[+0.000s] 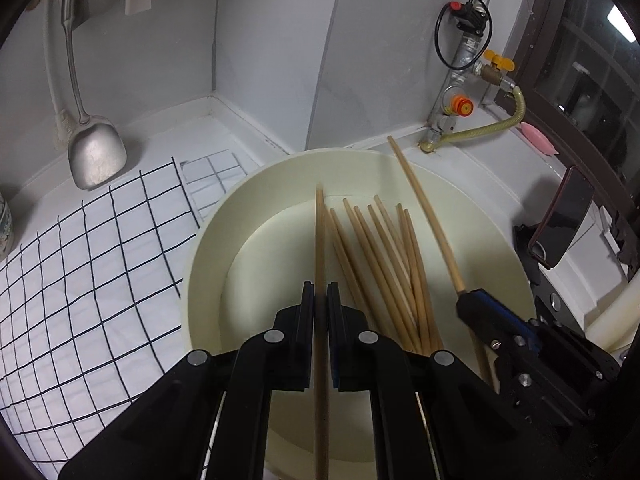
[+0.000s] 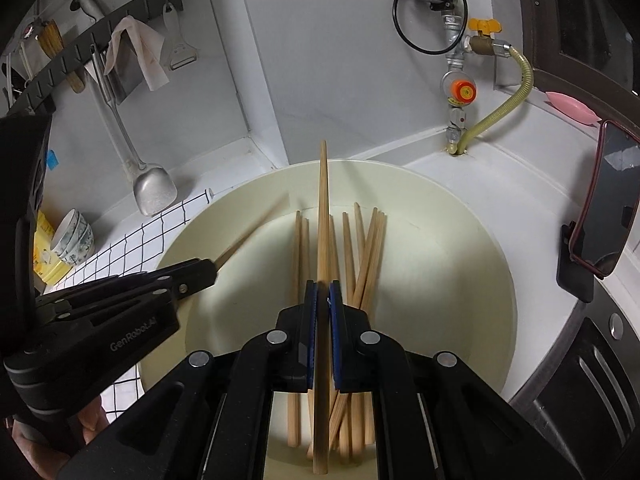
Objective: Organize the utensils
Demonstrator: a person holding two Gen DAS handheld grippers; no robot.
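Chopsticks (image 1: 384, 264) lie in the basin (image 1: 208, 248) beyond both jaws; left gripper (image 1: 320, 292) and right gripper (image 2: 323, 292) each clamp one chopstick.

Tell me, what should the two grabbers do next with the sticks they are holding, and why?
Probably open and let them drop. The left gripper and the right gripper are each shut on one chopstick, both held over the cream basin, where the other chopsticks already lie in a loose pile.
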